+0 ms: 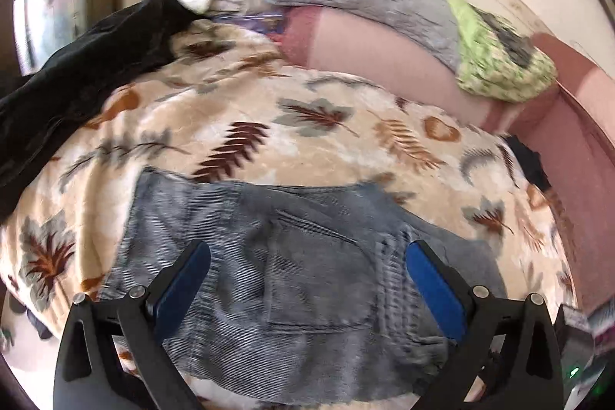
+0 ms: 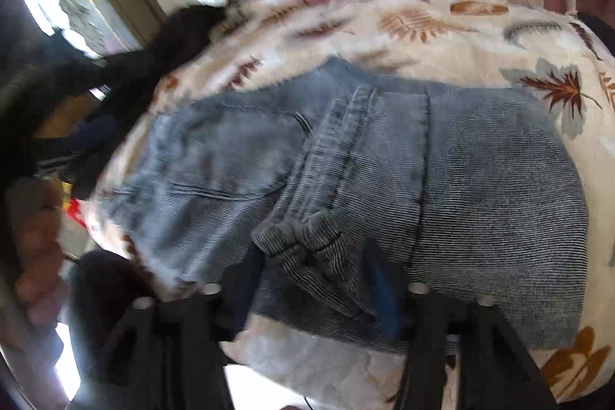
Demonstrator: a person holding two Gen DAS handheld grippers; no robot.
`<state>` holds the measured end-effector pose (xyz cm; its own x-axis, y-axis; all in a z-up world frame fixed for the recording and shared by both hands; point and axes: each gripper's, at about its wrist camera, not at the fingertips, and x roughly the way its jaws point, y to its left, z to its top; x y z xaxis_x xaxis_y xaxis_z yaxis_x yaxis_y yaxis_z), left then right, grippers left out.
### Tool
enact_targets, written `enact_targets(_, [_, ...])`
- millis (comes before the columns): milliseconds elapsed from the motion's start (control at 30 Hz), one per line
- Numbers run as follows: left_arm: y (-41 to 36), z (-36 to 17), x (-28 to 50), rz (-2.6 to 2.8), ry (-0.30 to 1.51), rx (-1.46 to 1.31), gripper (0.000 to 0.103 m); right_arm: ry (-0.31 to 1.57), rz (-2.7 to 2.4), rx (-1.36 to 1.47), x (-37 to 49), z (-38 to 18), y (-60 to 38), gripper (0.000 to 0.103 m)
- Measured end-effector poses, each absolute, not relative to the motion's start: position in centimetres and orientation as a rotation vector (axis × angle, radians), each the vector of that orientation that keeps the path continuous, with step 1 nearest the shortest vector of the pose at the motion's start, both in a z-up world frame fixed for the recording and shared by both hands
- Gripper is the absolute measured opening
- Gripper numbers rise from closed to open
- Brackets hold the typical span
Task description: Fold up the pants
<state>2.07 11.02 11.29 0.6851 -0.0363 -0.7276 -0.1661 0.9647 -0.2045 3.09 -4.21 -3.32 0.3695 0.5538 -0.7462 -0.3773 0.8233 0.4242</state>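
Blurring right tool (image 2: pixel 313 279) over folded pants (image 2: pixel 480 179); grip unclear

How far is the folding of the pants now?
Mostly done: the pants lie as a compact folded bundle on the blanket. The left gripper is open above them. The right gripper seems open near a bunched edge. Perhaps only tidying remains.

A leaf-print blanket (image 1: pixel 326 141) covers the bed, carrying folded grey-blue pants (image 1: pixel 292 279) and a black garment (image 1: pixel 77 72).
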Motion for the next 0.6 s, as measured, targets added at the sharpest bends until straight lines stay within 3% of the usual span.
enact_targets(167, [6.3,11.6,3.1,-0.071,0.828,-0.235,0.102,0.969,0.565,0.411,2.2,-1.6,-11.7,0.07])
enact_targets(300, [2.9,10.3,3.8,-0.143,0.869,-0.224,0.102,0.997,0.419,0.621,3.1,-4.3,-18.6,0.071])
enact_targets(433, [-1.0,1.1,5.5,-0.068,1.189,0.028,0.102,1.098,0.441,0.81,4.2,-7.6,-21.5,0.071])
enact_targets(600, [-1.8,4.0,3.5,-0.062,1.038,0.083,0.102,1.042,0.504,0.86,6.7,-4.0,-22.8,0.071])
